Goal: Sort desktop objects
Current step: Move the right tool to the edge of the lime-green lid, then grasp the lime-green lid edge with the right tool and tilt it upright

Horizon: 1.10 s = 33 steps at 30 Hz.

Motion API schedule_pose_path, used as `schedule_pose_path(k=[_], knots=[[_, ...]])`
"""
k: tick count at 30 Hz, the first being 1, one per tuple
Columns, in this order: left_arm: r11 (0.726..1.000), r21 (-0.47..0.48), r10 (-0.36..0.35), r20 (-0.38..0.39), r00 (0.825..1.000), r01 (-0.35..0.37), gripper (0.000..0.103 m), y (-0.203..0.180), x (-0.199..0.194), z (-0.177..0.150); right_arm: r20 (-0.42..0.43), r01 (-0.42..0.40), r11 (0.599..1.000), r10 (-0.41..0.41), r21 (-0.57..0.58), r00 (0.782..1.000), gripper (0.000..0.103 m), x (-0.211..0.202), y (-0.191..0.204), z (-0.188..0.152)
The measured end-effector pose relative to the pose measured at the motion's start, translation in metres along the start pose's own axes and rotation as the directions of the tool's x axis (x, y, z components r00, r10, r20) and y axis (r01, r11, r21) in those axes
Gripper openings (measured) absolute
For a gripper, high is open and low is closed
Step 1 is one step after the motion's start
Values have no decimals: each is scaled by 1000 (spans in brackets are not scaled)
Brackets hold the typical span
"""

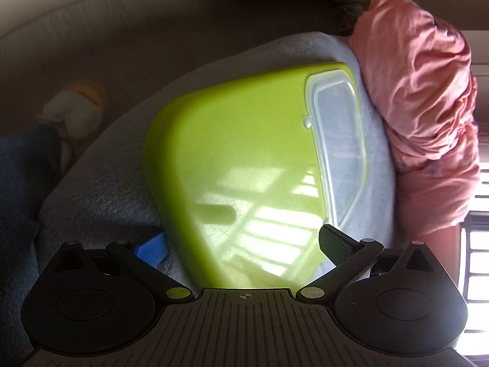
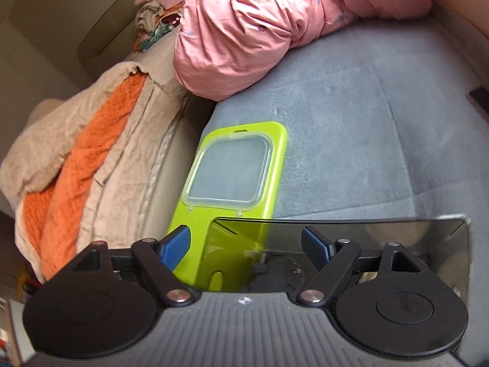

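Observation:
A lime-green plastic box point(image 1: 244, 159) with a clear hinged flap point(image 1: 339, 140) lies on a grey fleece blanket point(image 1: 107, 189). In the left wrist view it fills the space between my left gripper's point(image 1: 241, 241) wide-open fingers, very close to the camera; whether the pads touch it I cannot tell. In the right wrist view the same green box point(image 2: 241, 183) with its flap point(image 2: 229, 174) lies ahead, and a dark tinted clear panel point(image 2: 366, 244) stands in front of my right gripper point(image 2: 244, 244), which is open.
A bunched pink quilt point(image 2: 259, 24) lies at the back of the blanket point(image 2: 351, 137). A beige and orange towel point(image 2: 91, 140) drapes to the left. A pale soft toy point(image 1: 73, 113) and blue denim point(image 1: 18, 183) sit left of the blanket edge.

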State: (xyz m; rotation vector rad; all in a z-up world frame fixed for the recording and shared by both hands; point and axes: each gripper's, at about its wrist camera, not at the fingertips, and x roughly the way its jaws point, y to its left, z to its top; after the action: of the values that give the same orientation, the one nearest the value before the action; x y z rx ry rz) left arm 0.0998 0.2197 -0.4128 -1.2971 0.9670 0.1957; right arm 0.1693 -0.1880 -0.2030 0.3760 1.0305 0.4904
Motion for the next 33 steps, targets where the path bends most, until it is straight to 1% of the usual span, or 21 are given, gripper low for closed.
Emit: schedule_pose_path(k=[2,5,6,8,10,11,12,14,16,17,19,21,22,23,24,25,26,27,29,30,33], knots=[[998,-12,-63,-6,998,63,103,4,-5,4,4,-31,1000,31,-1,1000,81,4,4,1],[988,-23,-151,20,988,151,103,8,-18,8,12,-53,998,54,-24,998,82,9,17,3],[983,-17,-182,34,983,182,103,7,-23,10,11,-57,998,57,-30,998,83,12,20,4],[965,14,-263,72,962,263,103,3,-34,12,5,-60,998,60,-36,998,85,17,26,4],[950,74,-310,95,946,304,103,-10,-41,15,-7,-65,997,65,-44,998,85,22,30,4],[946,106,-315,99,944,305,103,-18,-42,18,-13,-69,996,68,-48,998,85,24,32,4],[949,122,-303,98,948,290,103,-25,-39,22,-16,-72,996,71,-52,997,85,25,33,3],[961,131,-257,87,962,245,103,-37,-32,31,-21,-72,996,71,-56,997,85,29,34,3],[966,130,-228,40,973,221,103,-46,-18,40,-20,-72,996,71,-48,997,85,31,34,4],[962,136,-239,7,971,236,103,-50,-9,43,-19,-76,996,75,-42,997,85,33,33,6],[945,139,-291,-57,955,296,103,-56,8,47,-15,-87,996,86,-27,996,85,35,30,9],[936,109,-328,-64,942,334,103,-60,20,52,-5,-89,996,89,-15,996,85,41,27,17],[929,86,-355,-60,933,359,103,-63,25,56,0,-86,996,86,-11,996,85,46,25,25],[916,64,-394,-51,918,396,103,-68,28,62,6,-83,997,83,-7,997,88,51,23,33],[896,51,-439,-36,898,441,103,-74,30,69,11,-79,997,79,-3,997,90,56,21,40],[877,47,-478,-24,878,479,103,-80,32,77,5,-76,997,76,10,997,97,65,18,52],[862,46,-504,-19,863,505,103,-88,35,84,-10,-73,997,74,27,997,101,76,14,66],[853,42,-519,-24,854,520,103,-97,39,93,-45,-79,995,82,60,996,102,91,6,81],[842,12,-537,-72,841,539,103,-112,48,105,-141,-98,980,122,171,982,103,128,-18,107],[832,-8,-553,-98,827,555,103,-118,52,110,-162,-88,971,126,223,979,103,145,-30,113],[781,-77,-623,-173,763,620,103,-134,63,122,-223,-51,927,142,372,964,102,197,-66,130]])
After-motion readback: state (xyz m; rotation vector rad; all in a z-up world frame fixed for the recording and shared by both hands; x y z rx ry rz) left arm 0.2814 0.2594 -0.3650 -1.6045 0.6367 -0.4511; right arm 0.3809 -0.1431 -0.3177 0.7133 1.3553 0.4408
